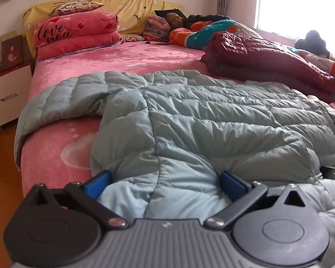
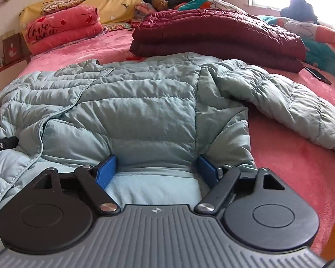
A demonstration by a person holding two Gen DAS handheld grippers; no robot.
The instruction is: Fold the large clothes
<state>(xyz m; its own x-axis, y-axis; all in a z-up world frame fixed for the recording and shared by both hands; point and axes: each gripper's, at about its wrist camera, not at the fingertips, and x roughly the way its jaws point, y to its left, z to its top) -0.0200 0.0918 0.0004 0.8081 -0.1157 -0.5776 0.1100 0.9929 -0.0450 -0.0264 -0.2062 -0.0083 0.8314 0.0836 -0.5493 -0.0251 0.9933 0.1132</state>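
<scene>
Both sets of jaws gape wide over the hem, left gripper (image 1: 165,184) and right gripper (image 2: 157,170) gripping nothing, w/ the pale blue puffer jacket (image 2: 145,102) spread flat at the bed's (image 1: 131,60) near edge (sleeves out, unfolded), maroon jacket (image 2: 212,38) already folded behind, so folding hasn't begun.

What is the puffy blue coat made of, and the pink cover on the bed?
The blue coat looks like thin, slightly shiny nylon-type cloth stuffed with padding: stitched rows puff up between seams. The pink bed cover looks like soft fleece or plush: fuzzy, matte, with a short nap. Neither is certain.
</scene>
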